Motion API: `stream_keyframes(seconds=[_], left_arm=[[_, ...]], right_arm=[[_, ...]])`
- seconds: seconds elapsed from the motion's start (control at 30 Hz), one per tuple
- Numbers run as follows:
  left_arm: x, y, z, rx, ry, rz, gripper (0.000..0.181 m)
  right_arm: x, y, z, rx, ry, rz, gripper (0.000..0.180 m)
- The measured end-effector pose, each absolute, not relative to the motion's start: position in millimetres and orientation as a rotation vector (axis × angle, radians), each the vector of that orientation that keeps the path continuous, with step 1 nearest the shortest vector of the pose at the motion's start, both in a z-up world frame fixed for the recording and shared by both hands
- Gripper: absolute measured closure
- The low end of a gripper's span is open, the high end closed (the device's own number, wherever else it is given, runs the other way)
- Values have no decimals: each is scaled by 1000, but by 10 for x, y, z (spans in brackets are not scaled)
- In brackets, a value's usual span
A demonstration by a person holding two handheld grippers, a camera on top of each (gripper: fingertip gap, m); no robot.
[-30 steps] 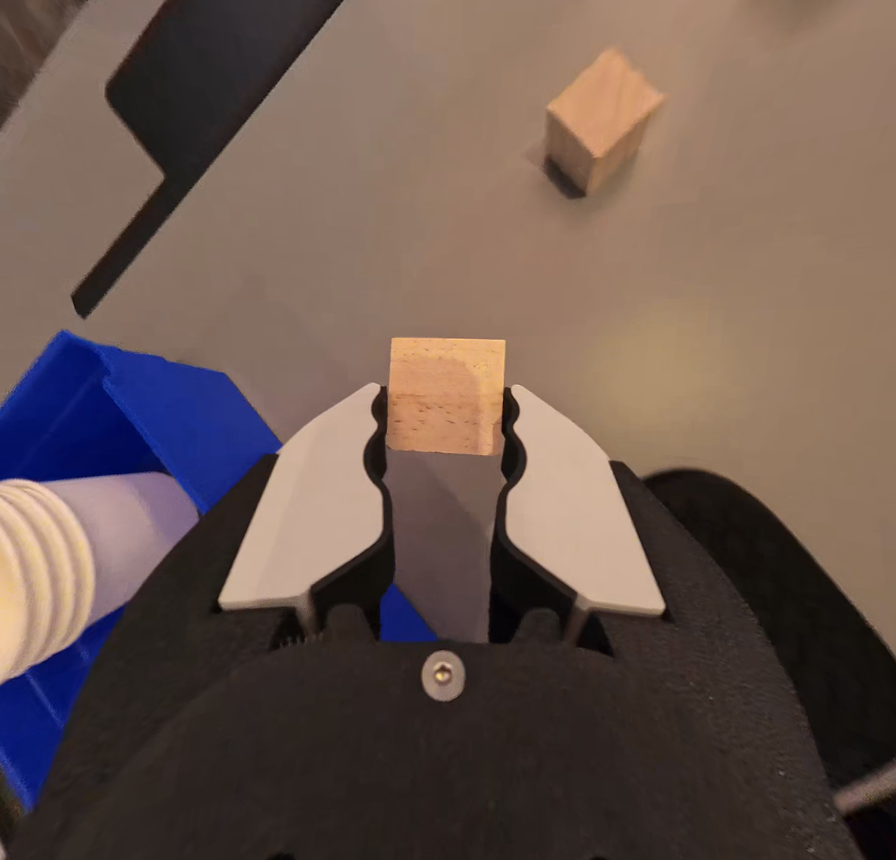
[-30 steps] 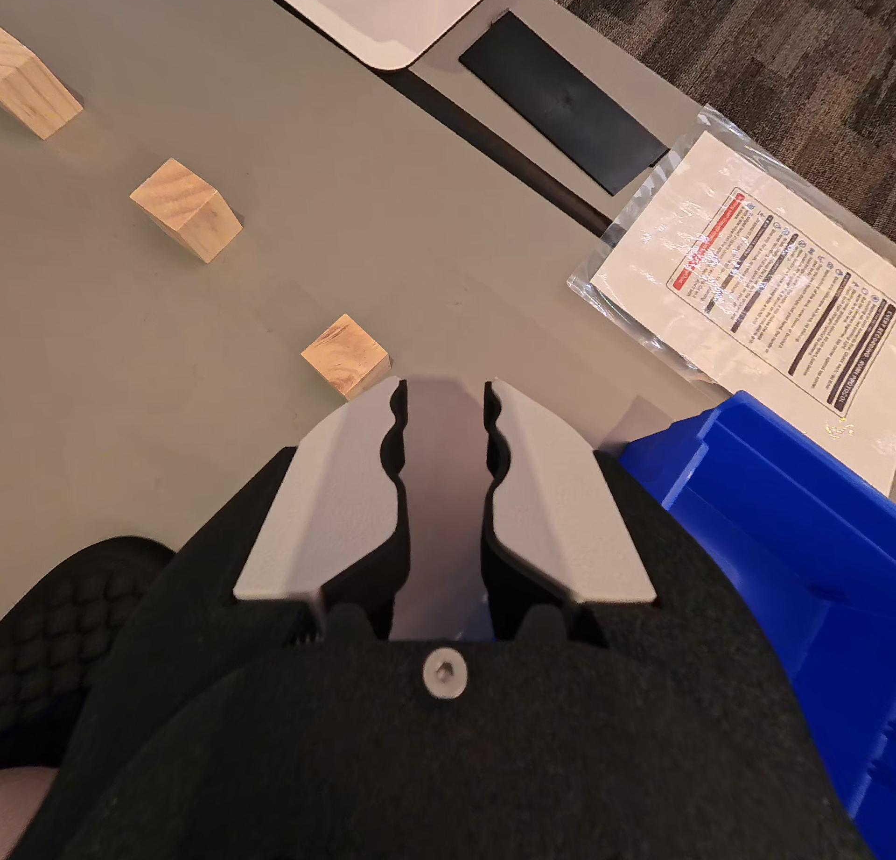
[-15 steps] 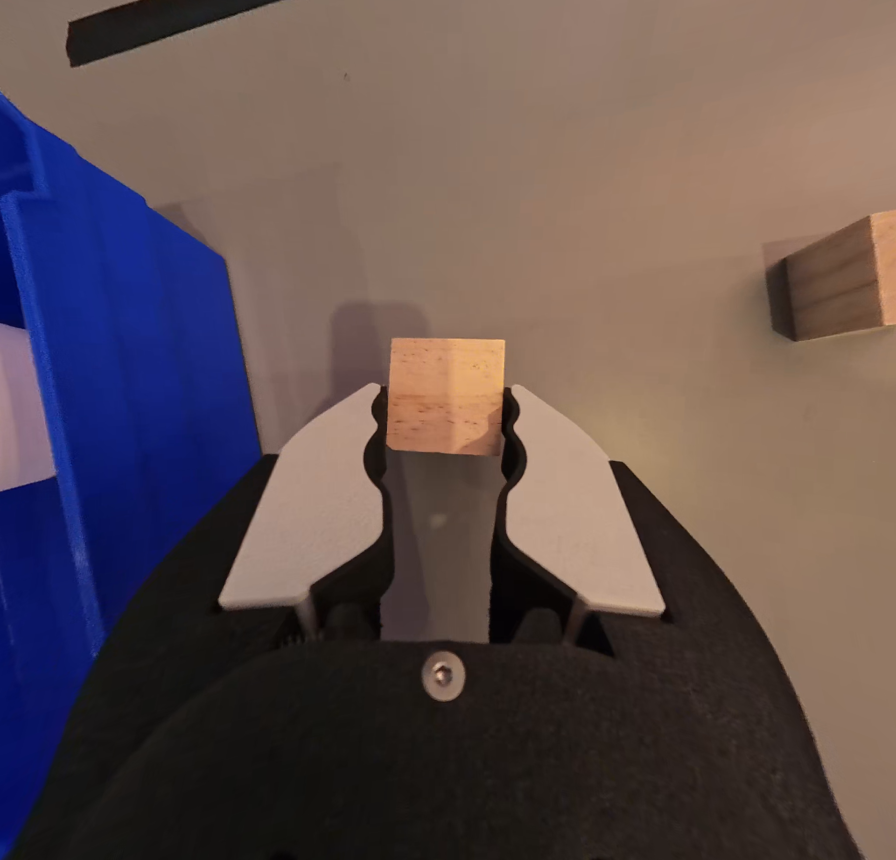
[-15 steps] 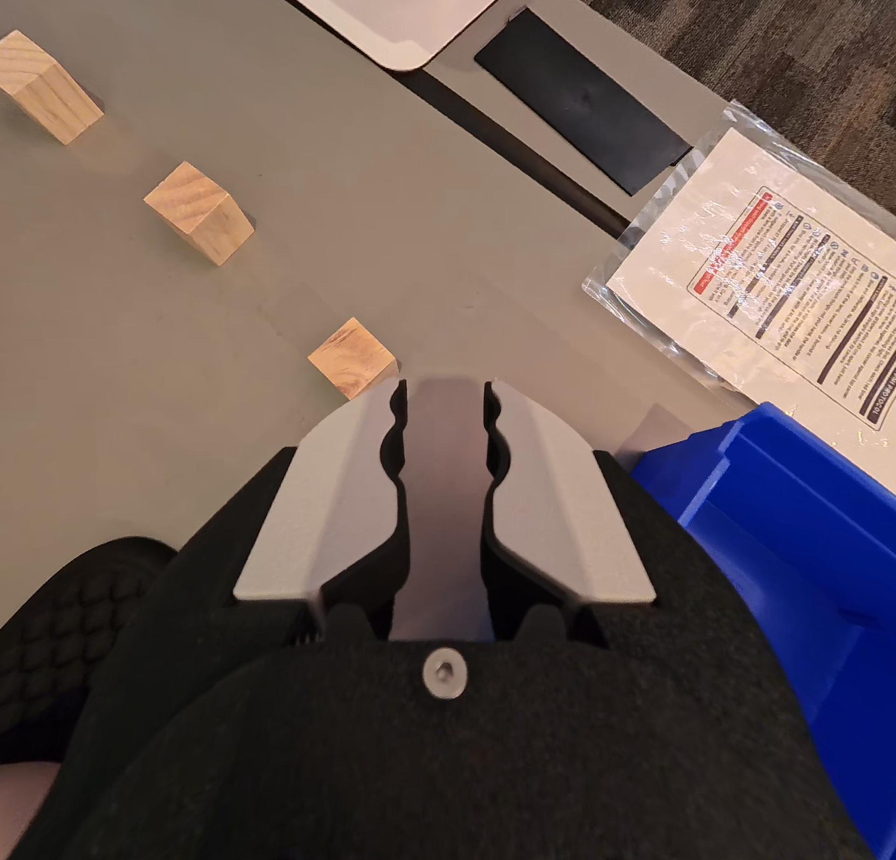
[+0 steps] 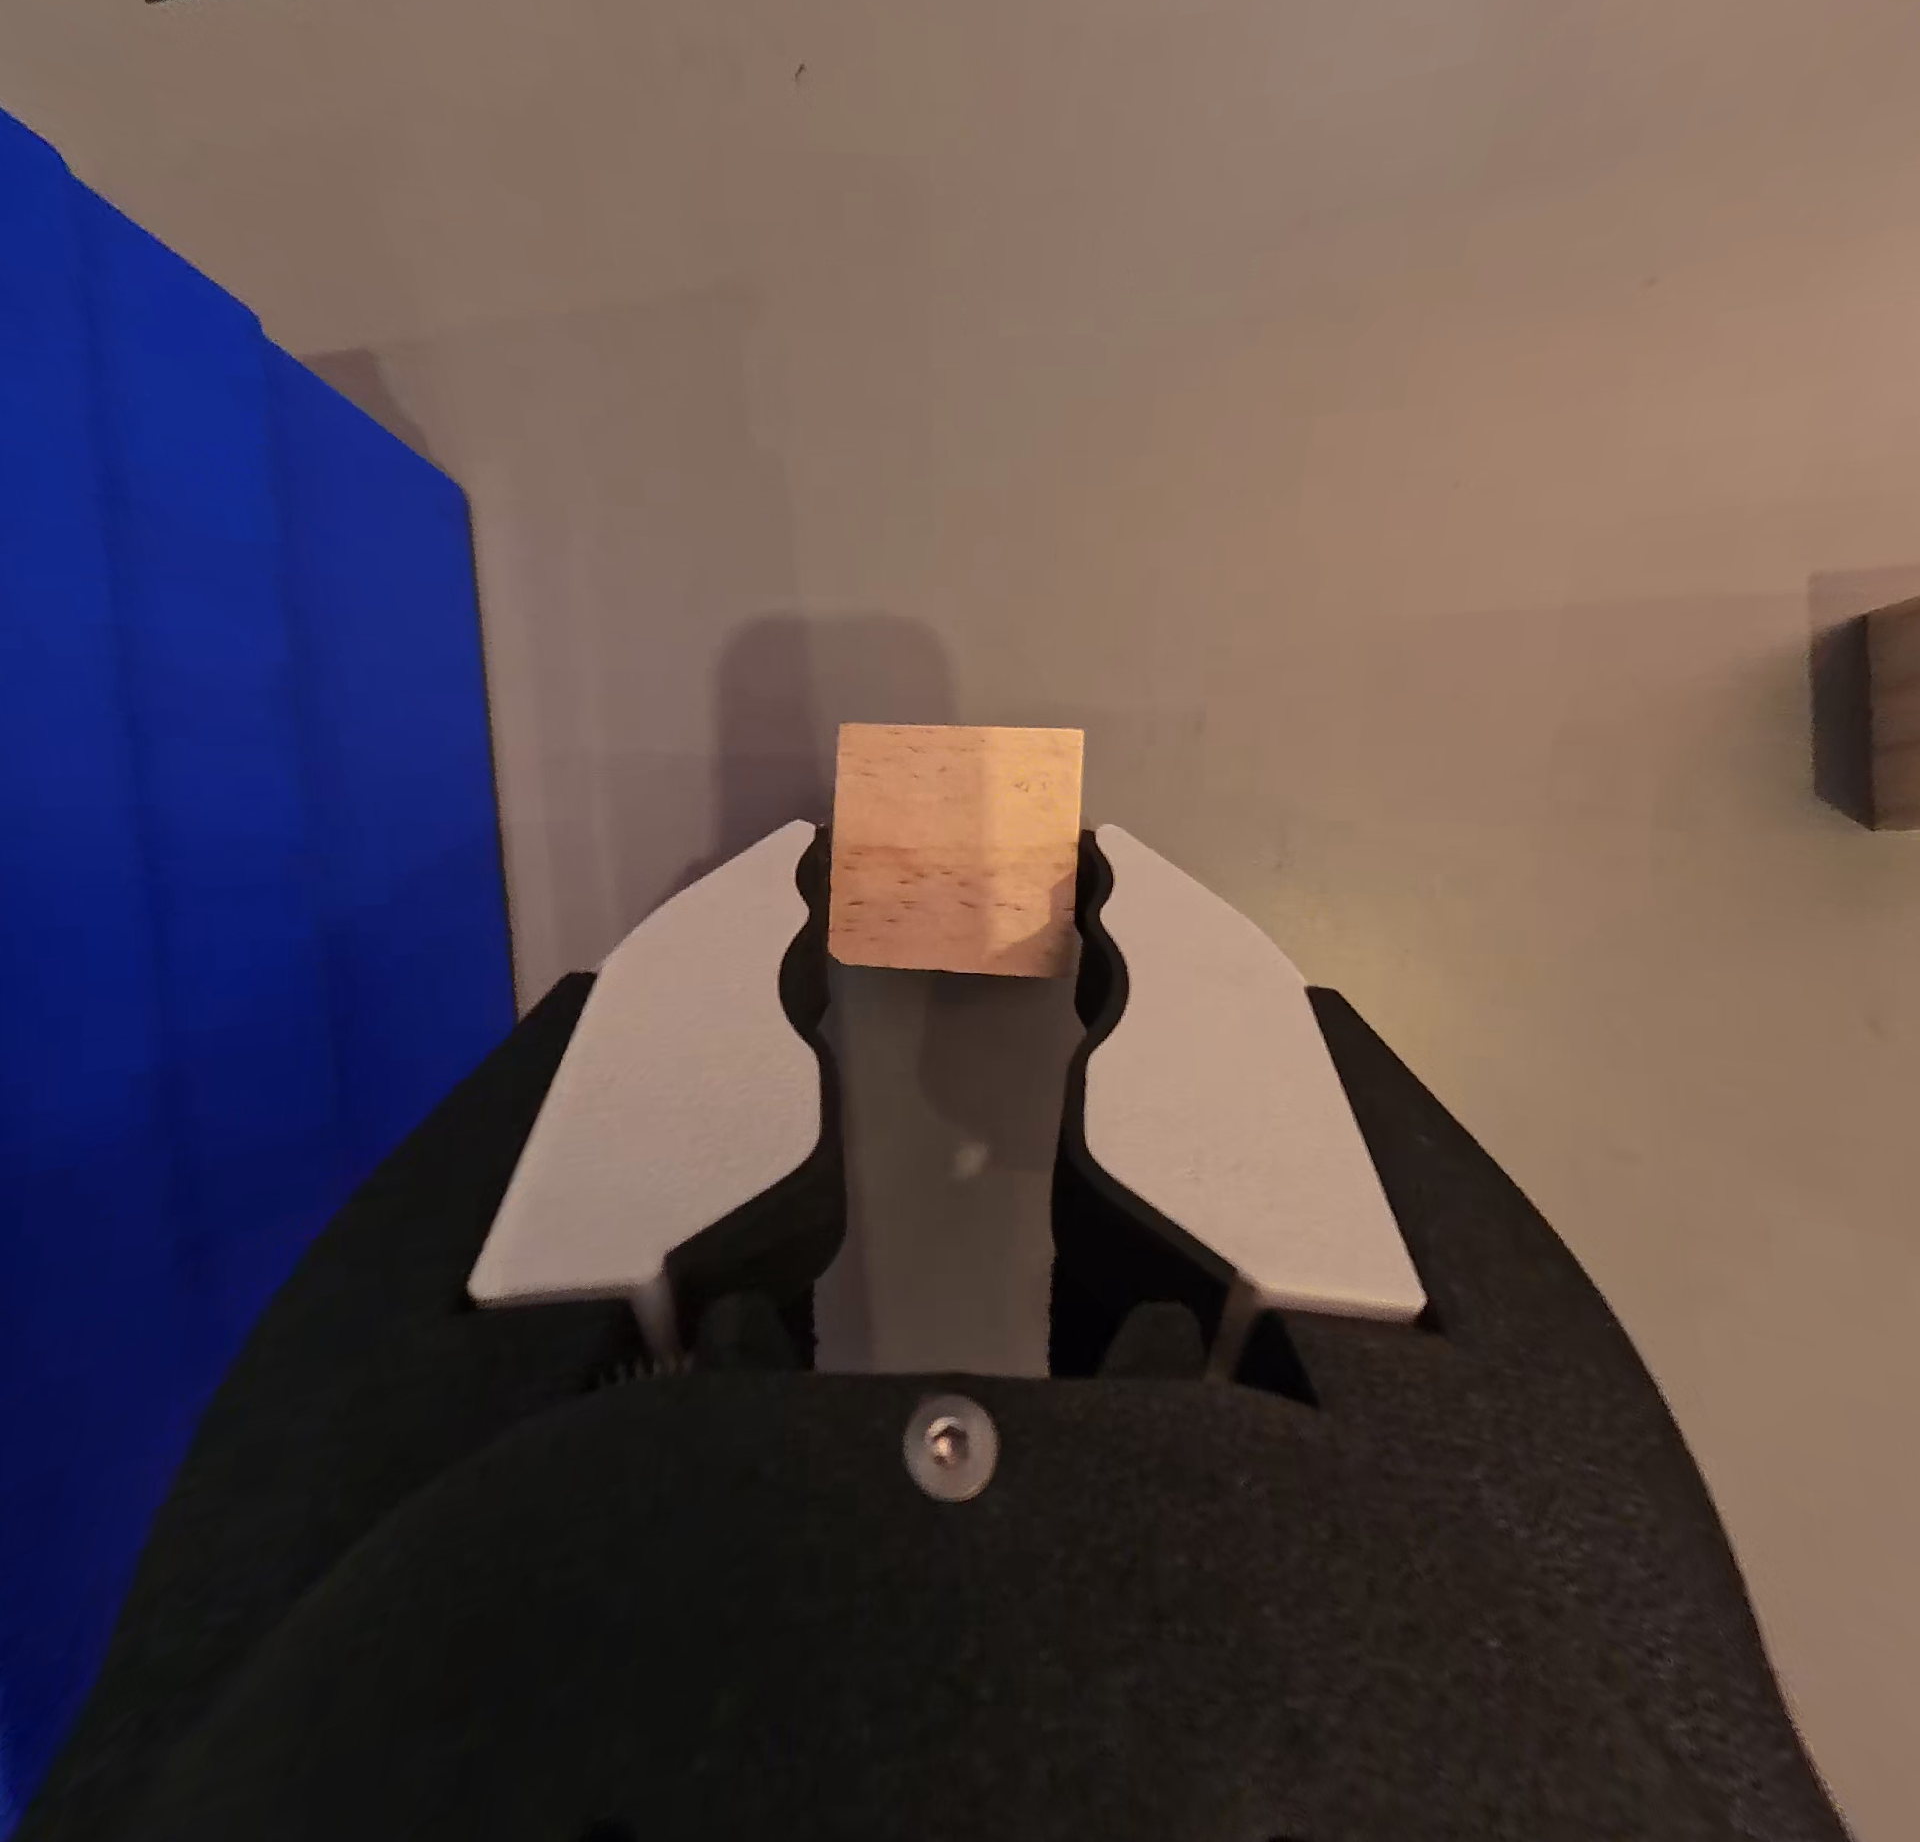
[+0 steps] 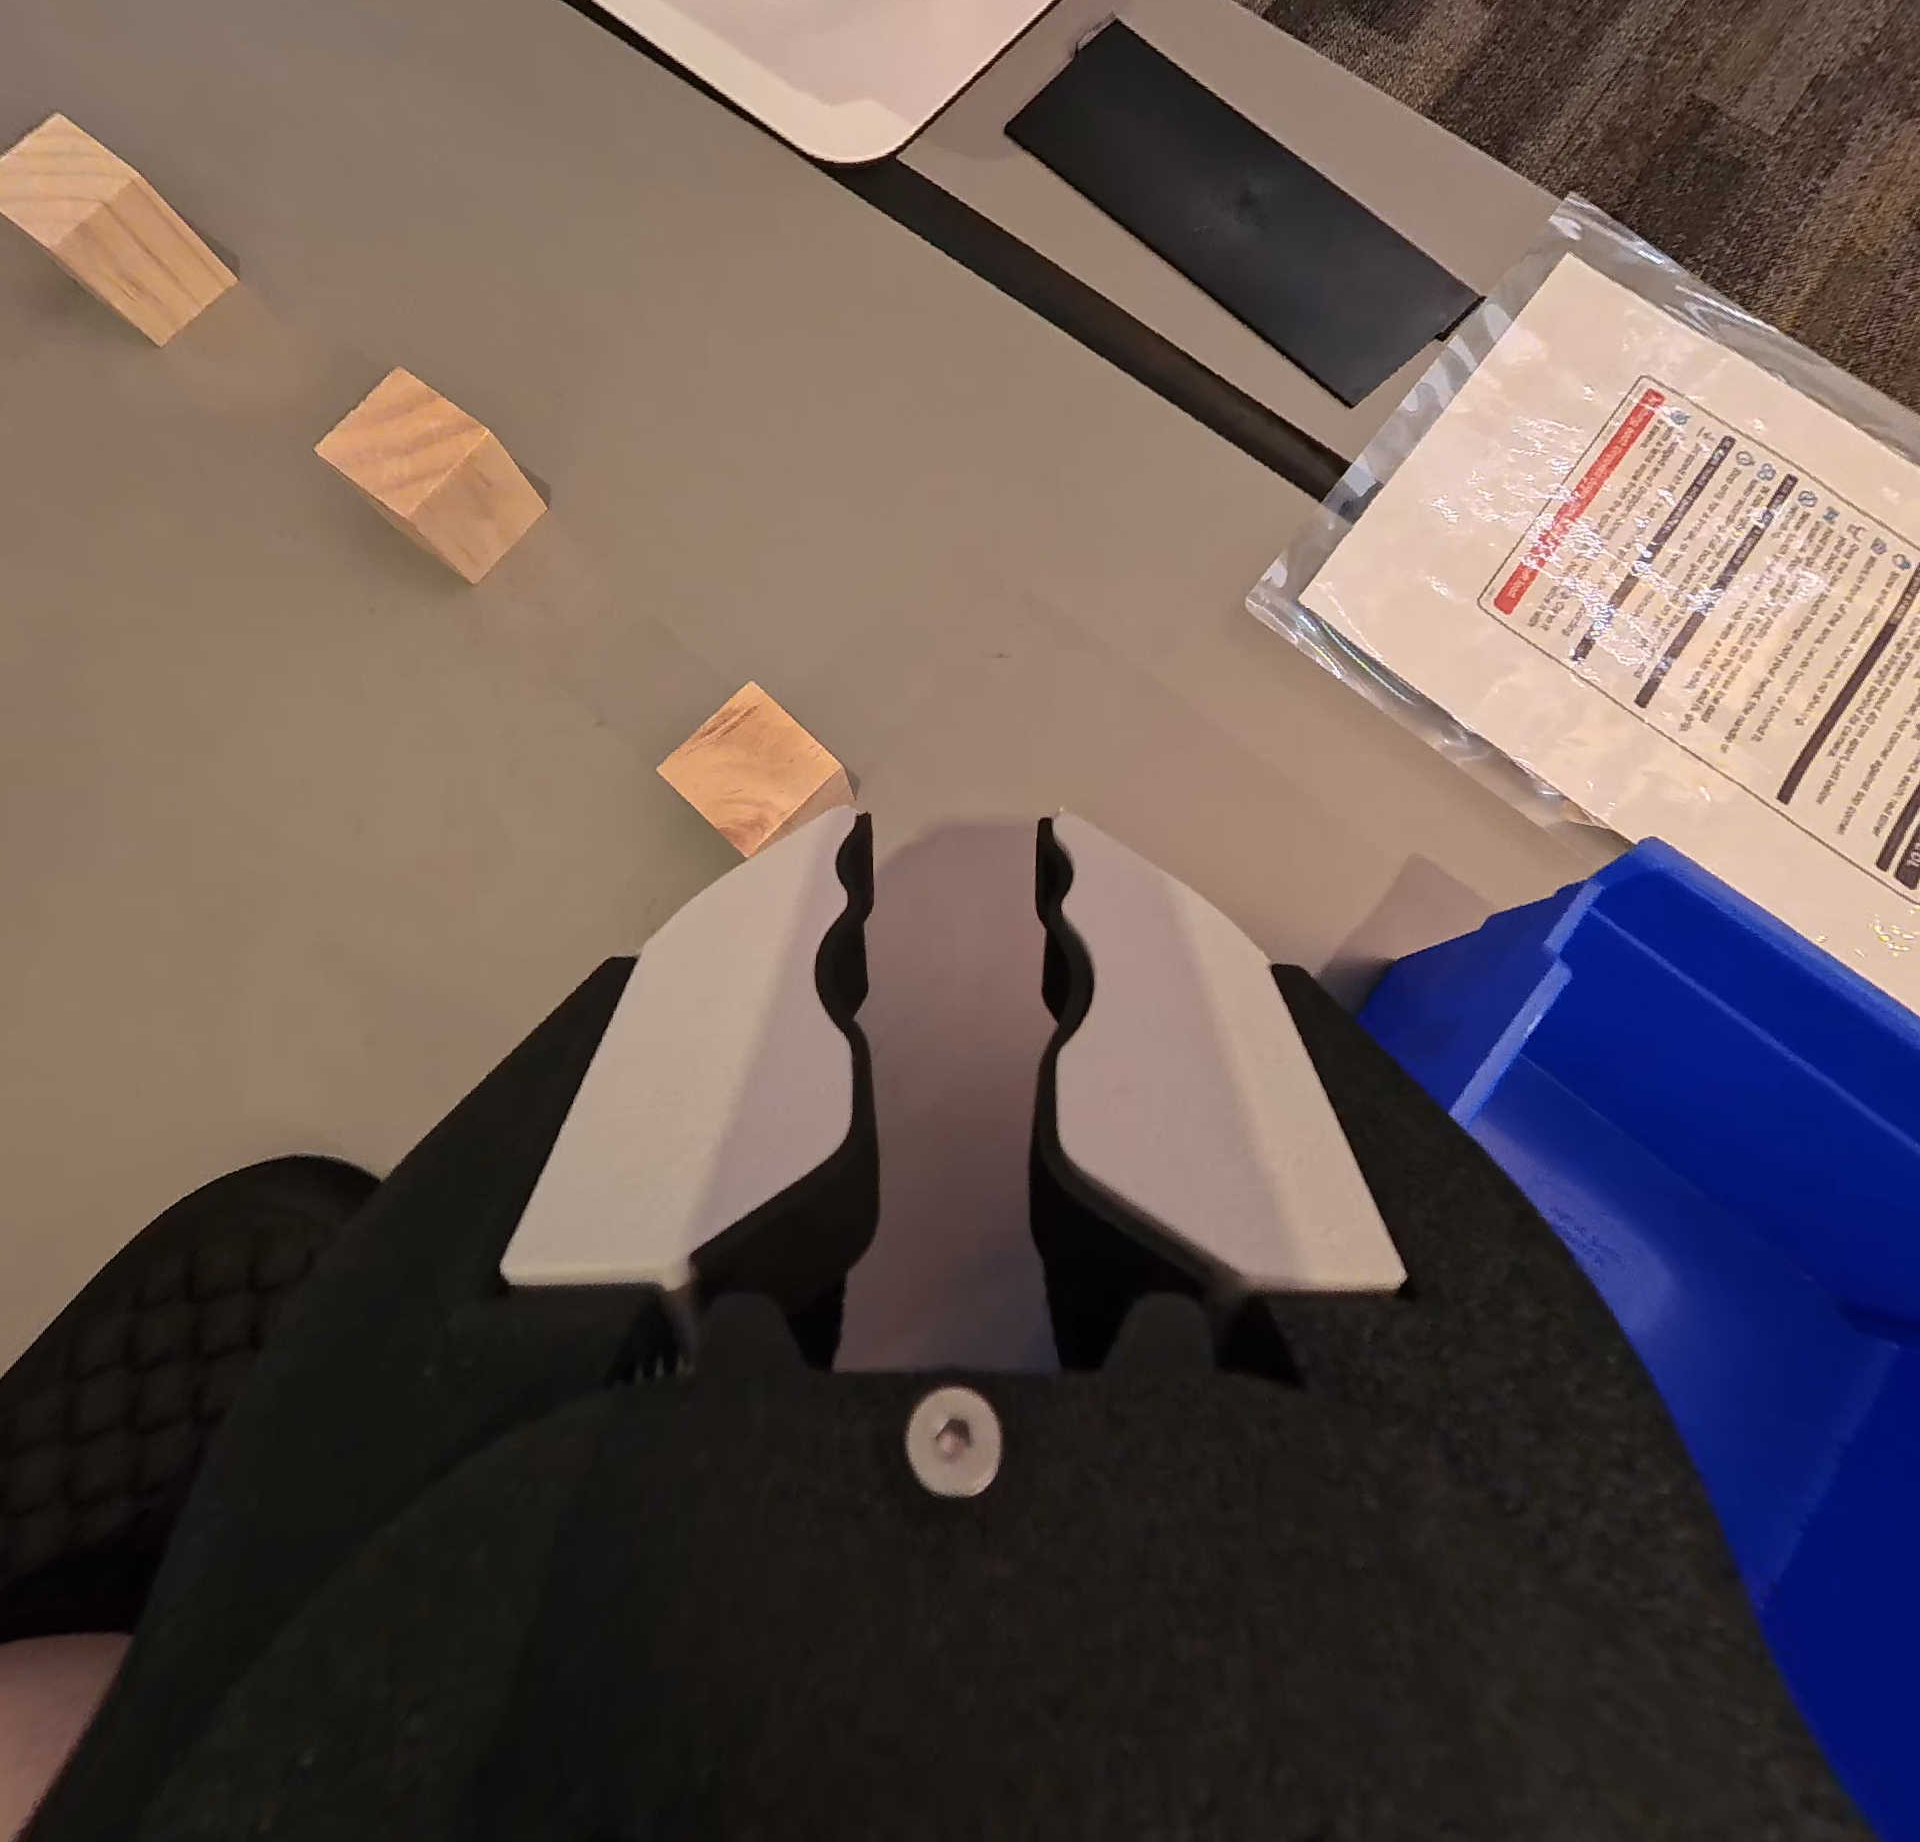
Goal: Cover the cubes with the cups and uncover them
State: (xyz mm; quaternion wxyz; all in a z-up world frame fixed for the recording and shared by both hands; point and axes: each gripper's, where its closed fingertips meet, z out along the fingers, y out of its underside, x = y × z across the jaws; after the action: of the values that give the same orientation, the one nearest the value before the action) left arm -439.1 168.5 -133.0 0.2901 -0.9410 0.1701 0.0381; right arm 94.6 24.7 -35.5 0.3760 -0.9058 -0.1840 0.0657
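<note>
while clamping cube [image 5: 956, 847] | left hand-held gripper [image 5: 956, 857] beside bin [image 5: 208, 753]

The cube [image 5: 956, 850] in the left gripper [image 5: 956, 857] is light tan wood with fine dark flecks. Both grippers have pale grey fingers [image 5: 686, 1065] with black inner pads on matte black bodies; the right gripper [image 6: 954, 847] looks the same. The table [image 6: 260, 857] is plain grey-beige. The bins [image 5: 208, 753] [image 6: 1714, 1117] are saturated blue. Three cubes [image 6: 753, 769] [image 6: 431, 473] [image 6: 109, 229] left of the right gripper are pale wood with visible grain. Far right, a black strip [image 6: 1236, 213] lies beside a white sheet [image 6: 1662, 566] with a red band, in clear plastic. The carpet [image 6: 1662, 57] is mottled dark grey-brown.
</note>
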Motion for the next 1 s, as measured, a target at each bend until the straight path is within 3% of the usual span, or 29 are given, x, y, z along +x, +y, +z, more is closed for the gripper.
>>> stream_keyframes(seconds=[0.17, 0.37, 0.7, 0.73, 0.8, 1.0], left_arm=[[-4394, 1698, -1330, -2498, 437, 94, 136], [-4309, 1708, -1167, -2445, 471, 12, 107], [-4715, 1693, 275, -2056, 706, 128, 132], [-4846, 1729, 331, -2055, 800, 169, 146], [-5207, 1832, 362, -2104, 911, 268, 142], [-5777, 1857, 234, -2282, 1048, 235, 158]], right_arm=[[948, 251, -365, -2320, -472, 175, 150], [962, 246, -397, -2329, -466, 181, 150], [974, 248, -410, -2339, -466, 174, 150], [971, 248, -411, -2342, -466, 172, 150], [957, 249, -409, -2343, -471, 171, 150], [931, 254, -407, -2347, -481, 160, 150]])
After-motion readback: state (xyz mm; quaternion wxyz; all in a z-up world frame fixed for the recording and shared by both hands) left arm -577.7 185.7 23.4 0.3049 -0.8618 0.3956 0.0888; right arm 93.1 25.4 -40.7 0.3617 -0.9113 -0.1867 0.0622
